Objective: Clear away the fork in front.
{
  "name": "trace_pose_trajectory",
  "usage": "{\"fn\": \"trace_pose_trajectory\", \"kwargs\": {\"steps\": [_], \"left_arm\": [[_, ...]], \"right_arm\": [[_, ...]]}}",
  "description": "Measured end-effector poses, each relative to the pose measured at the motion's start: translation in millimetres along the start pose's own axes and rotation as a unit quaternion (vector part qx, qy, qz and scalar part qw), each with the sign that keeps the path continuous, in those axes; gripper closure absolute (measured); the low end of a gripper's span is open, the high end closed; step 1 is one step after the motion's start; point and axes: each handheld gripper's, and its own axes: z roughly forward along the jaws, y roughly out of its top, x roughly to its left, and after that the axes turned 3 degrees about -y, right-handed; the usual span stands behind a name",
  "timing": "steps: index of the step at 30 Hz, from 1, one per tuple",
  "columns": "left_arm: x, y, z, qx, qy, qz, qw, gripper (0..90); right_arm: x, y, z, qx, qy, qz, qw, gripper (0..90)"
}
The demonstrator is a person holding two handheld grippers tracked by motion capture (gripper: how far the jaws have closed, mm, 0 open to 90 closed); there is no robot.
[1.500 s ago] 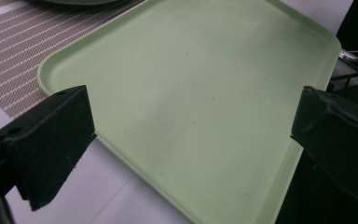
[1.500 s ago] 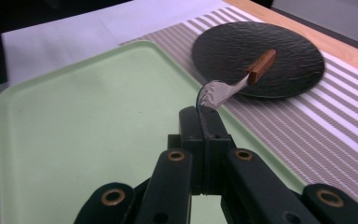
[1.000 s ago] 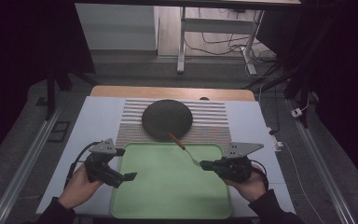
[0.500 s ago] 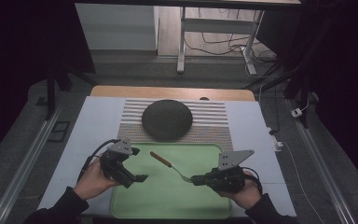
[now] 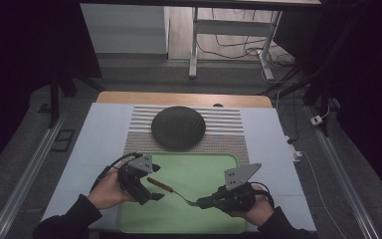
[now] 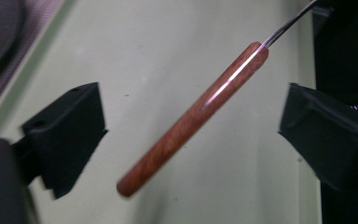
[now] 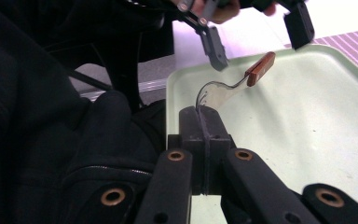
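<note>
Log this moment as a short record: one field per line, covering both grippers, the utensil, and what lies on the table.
utensil: fork with wooden handle, held in the air above the green tray
right gripper: shut on the fork's metal end
left gripper: jaws have just been closing, handle between them, pads not yet touching it
handle direction: points from the right gripper toward the left gripper
table: striped mat behind the tray, with a dark round lid on it
stage: handover of the fork not yet completed

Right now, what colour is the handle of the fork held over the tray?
Reddish-brown wood, on the fork handle; clearest in the left gripper view.
</note>
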Motion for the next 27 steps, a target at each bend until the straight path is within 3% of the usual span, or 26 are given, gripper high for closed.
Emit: {"fn": "trace_pose_trajectory", "kwargs": {"steps": [6, 12, 16, 21, 27], "left_arm": [[-3.4, 3.4, 5.6, 0.019, -0.026, 0.043, 0.9986, 26.6], [-6.4, 5.8, 7.2, 0.030, -0.037, 0.075, 0.9961, 41.2], [-10.4, 8.1, 8.2, 0.038, -0.048, 0.104, 0.9927, 51.5], [-14.2, 9.8, 9.3, 0.043, -0.068, 0.127, 0.9886, 67.2], [-19.0, 10.7, 12.1, 0.057, -0.081, 0.158, 0.9825, 73.1]], "right_arm": [[1.3, 0.7, 0.6, 0.006, 0.017, -0.009, 0.9998, 90.0], [2.7, 1.3, 2.0, 0.014, 0.031, -0.017, 0.9993, 90.0], [2.6, 1.0, 2.1, 0.020, 0.038, -0.023, 0.9988, 90.0], [3.0, 1.7, 2.1, 0.026, 0.046, -0.029, 0.9982, 90.0], [1.6, 0.6, 2.7, 0.030, 0.058, -0.026, 0.9975, 90.0]]}}
